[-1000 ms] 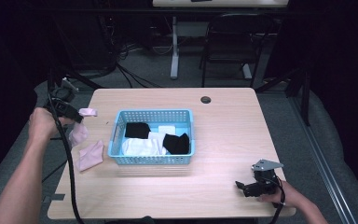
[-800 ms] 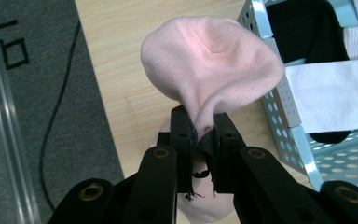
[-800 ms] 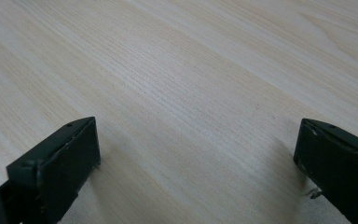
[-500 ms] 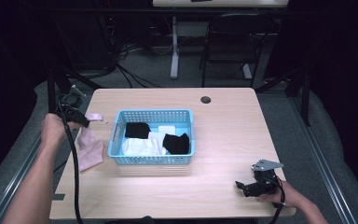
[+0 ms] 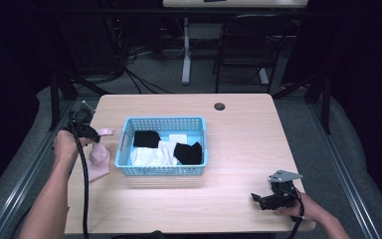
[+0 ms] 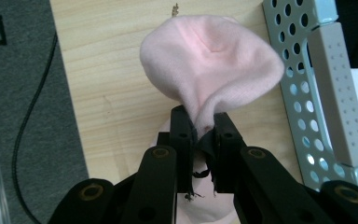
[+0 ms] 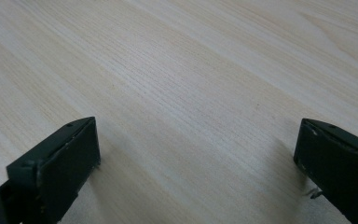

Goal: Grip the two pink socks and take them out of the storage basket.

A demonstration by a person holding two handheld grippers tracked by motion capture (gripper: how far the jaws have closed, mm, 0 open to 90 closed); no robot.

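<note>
A pale pink sock hangs from my left gripper, whose jaws are shut on one end of it. In the high view the left gripper is low over the table's left edge, just left of the blue basket, and the pink sock droops onto the wood below it. The basket holds black and white socks. My right gripper rests near the front right of the table, and in the right gripper view its jaws stand wide apart over bare wood with nothing between them.
The basket's perforated wall is close to the right of the sock in the left gripper view. A round cable hole is at the table's far edge. A black cable trails along the left forearm. Dark floor, chair and table legs lie beyond.
My left gripper has come down and toward the table with the pink sock, which now bunches on the wood beside the basket. The right gripper has stayed where it was.
</note>
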